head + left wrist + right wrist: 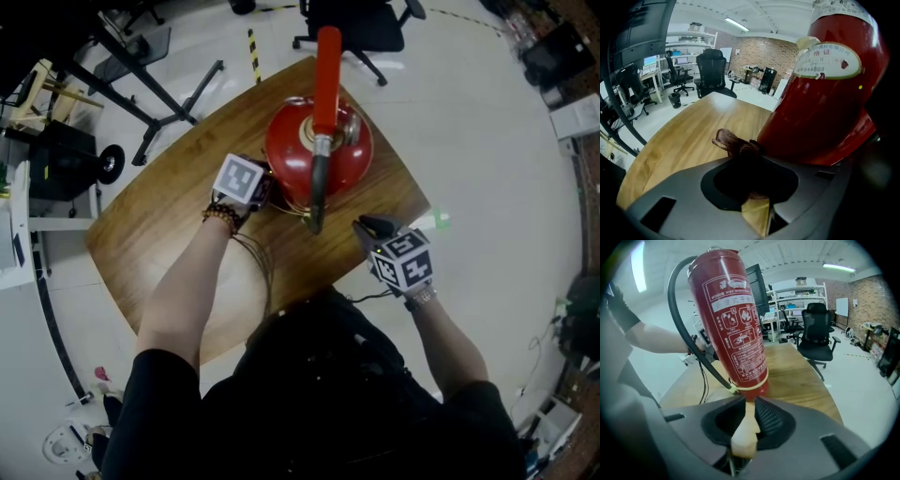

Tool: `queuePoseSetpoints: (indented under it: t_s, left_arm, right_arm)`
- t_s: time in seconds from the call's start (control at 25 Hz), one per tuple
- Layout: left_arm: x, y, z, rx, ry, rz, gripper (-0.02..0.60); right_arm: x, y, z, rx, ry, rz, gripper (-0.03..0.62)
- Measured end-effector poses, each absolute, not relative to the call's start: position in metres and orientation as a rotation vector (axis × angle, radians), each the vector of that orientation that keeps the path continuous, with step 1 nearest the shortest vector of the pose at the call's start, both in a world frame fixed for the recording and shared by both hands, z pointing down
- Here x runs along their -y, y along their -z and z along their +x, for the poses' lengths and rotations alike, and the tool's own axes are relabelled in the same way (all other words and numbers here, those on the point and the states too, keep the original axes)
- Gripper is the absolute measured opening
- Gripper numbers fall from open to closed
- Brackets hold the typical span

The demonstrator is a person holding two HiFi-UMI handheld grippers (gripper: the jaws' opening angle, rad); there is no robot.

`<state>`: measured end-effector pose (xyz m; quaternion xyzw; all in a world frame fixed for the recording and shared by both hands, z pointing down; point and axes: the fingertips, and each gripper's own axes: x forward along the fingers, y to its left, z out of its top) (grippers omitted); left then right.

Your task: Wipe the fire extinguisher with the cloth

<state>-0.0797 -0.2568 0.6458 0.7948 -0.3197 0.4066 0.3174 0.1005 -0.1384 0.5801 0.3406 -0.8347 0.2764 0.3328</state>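
Observation:
A red fire extinguisher [319,141] stands upright on a wooden table [169,225], its black hose [317,192] hanging down the near side. My left gripper [264,192] is low against the extinguisher's left side. In the left gripper view, my left gripper [740,154] is shut on a crumpled brown cloth [731,140], right beside the red body [820,98]. My right gripper [367,225] hovers off the near right of the extinguisher. In the right gripper view it [747,401] is shut and empty, a little short of the extinguisher's base [736,319].
A thin cable [261,258] loops over the table by my left forearm. Black office chairs [361,28] stand beyond the table's far edge, and a black stand's legs [159,103] spread on the floor at left. The table's right edge [417,202] is close to my right gripper.

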Motion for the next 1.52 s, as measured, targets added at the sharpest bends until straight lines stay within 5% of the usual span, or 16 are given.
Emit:
queuePoseSetpoints:
  t_s: [0.68,0.88,1.52]
  left_arm:
    - [0.306,-0.510,-0.122,1.005,-0.991,2.299,0.083]
    - [0.315,-0.430,-0.115,0.976,-0.783,2.437,0.083]
    - [0.307,-0.285,-0.078,0.640,-0.815,2.734,0.083]
  right_arm:
    - [0.137,-0.573,0.084,2.200,-0.691,0.867,0.064]
    - [0.132,-0.571,0.077,2.201,-0.685,0.857,0.065]
    - [0.126,-0.564,0.063,2.216,-0.675,0.847,0.064]
